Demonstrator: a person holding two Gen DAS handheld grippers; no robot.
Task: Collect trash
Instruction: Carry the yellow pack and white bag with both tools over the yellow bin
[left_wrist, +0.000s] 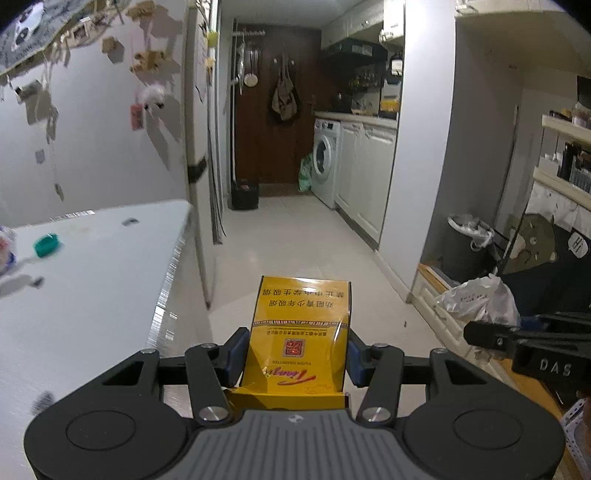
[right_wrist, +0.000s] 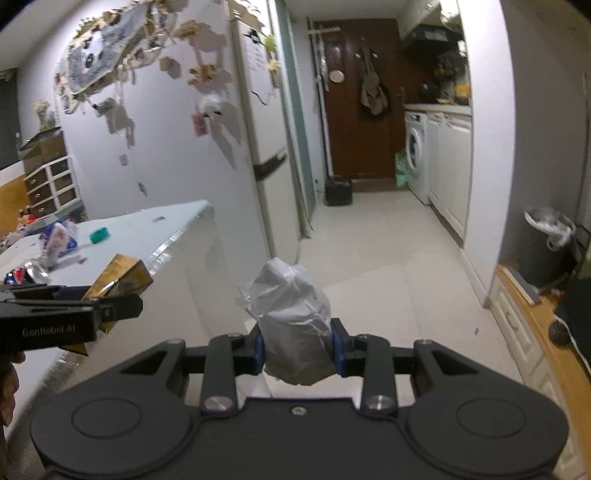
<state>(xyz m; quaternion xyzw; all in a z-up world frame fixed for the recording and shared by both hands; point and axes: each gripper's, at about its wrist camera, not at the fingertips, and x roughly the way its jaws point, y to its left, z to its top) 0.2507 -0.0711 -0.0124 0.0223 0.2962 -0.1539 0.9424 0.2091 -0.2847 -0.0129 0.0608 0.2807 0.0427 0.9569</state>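
Yellow cigarette pack (left_wrist: 301, 332) sits clamped between the left gripper (left_wrist: 295, 350) fingers, out over the tiled floor (left_wrist: 295, 240) just beside the white tabletop (left_wrist: 92, 277). White crumpled plastic bag (right_wrist: 295, 317) is pinched in the right gripper (right_wrist: 297, 350) fingers, narrow — also over the floor. Lined grey trash bin (left_wrist: 465, 243) stands well apart by the wall; teal cap (left_wrist: 47, 244) and wrappers (right_wrist: 57, 236) lie on the tabletop.

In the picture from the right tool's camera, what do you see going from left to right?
Small teal tub on the white table → yellow cardboard box → crumpled white plastic bag → white washing machine → dark bin with a white liner.
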